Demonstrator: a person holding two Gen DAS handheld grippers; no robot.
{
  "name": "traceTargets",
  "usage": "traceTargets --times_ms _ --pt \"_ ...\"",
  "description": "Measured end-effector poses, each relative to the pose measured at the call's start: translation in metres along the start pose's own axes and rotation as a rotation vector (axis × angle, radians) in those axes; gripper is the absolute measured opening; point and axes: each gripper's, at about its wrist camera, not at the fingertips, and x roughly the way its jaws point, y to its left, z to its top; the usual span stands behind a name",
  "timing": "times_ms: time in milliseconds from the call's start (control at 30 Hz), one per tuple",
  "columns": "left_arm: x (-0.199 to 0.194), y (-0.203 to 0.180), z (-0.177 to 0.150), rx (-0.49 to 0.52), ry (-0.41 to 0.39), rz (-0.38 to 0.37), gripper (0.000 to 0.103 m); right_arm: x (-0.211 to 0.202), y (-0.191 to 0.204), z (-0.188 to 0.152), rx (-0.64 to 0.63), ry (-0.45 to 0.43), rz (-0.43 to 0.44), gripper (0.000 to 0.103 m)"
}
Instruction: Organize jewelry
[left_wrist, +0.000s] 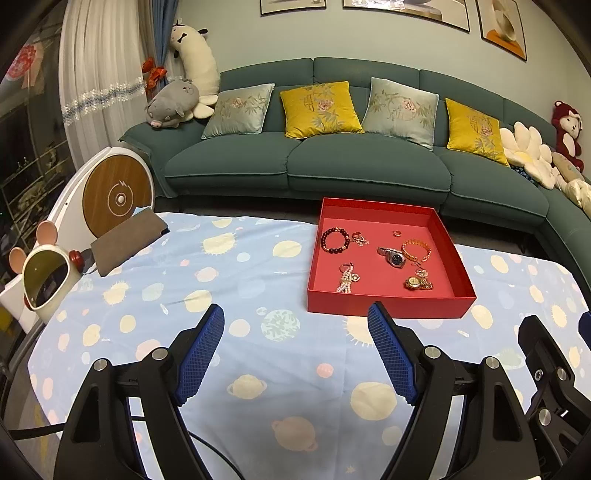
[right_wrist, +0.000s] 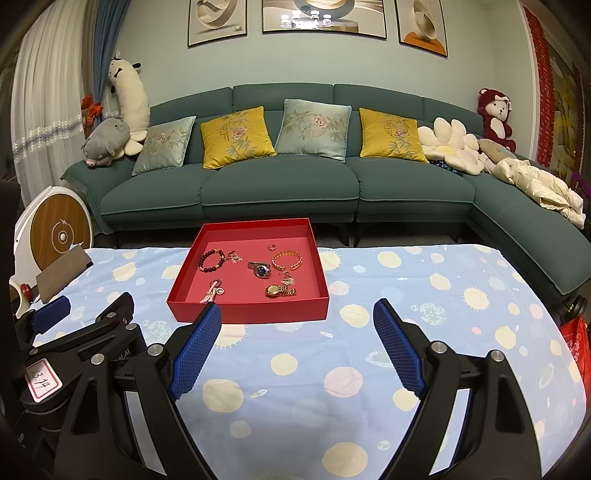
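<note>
Planets and suns dot the pale blue tablecloth (right_wrist: 369, 387) that covers the table, with a green sectional sofa (right_wrist: 280, 192) and its yellow and grey-blue cushions behind. On the cloth, toward the far edge of the table, sits a shallow red tray (right_wrist: 247, 314) with low upright walls and a pinkish-red floor.

All the jewelry lies loose inside it, pieces mostly apart from one another. At the back left is a dark red bead bracelet (left_wrist: 335, 240), with a small rose-gold piece (left_wrist: 359, 238) just beside it. A small ring (left_wrist: 396, 233) lies alone near the back wall. In the middle rests a steel watch with a blue dial (left_wrist: 393, 256), and next to it an open orange-gold bangle (left_wrist: 416, 250). Toward the front are a pearl strand with a charm (left_wrist: 346, 278) and a gold watch (left_wrist: 417, 283), the latter near a small pendant.

Both tools hover over bare cloth on the near side of the tray. The left gripper (left_wrist: 297, 354) has its blue pads spread wide with nothing between them; the right gripper (right_wrist: 295, 347) is likewise spread and empty, its left pad overlapping the tray's front wall in the right wrist view. Wide patches of cloth lie free to the right of the tray and in front. A brown pouch (left_wrist: 127, 240) and a mouse-eared white gadget (left_wrist: 46, 277) occupy the left edge.
</note>
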Motion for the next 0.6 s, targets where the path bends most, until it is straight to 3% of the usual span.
traceTargets --times_ms 433,600 --pt "0.0013 0.0007 -0.0004 -0.011 0.017 0.007 0.075 -0.0007 0.0019 -0.0023 0.006 -0.006 -0.007 0.083" --pt "0.0022 0.0028 -0.0001 -0.012 0.02 0.013 0.075 -0.0028 0.0013 -0.0037 0.024 -0.028 -0.015 0.089"
